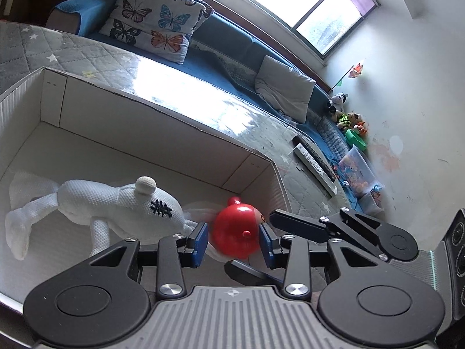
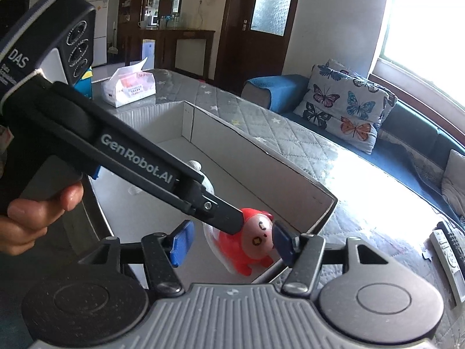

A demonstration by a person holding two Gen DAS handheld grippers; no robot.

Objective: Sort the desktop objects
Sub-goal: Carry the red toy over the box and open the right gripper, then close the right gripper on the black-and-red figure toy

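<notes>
Inside box [image 1: 203,133], fingers [image 1: 200,241] flank toy [image 1: 232,229].

The toy figure [image 1: 234,229] is glossy red, and from the right wrist view it has a pale pink face [image 2: 259,234] with small dark features. The stuffed animal [image 1: 96,206] is white mesh fabric with a black stitched mark on its head. The box [image 1: 174,133] is off-white inside with a dark rim. The surface [image 1: 96,55] wears a grey quilted diamond pattern dotted with white and pale yellow stars. The cushion [image 1: 157,19] is light grey printed with butterflies in blue, pink, orange and black. The sofa [image 1: 232,43] is blue. Both tools are black with blue pads [image 1: 200,242].
</notes>
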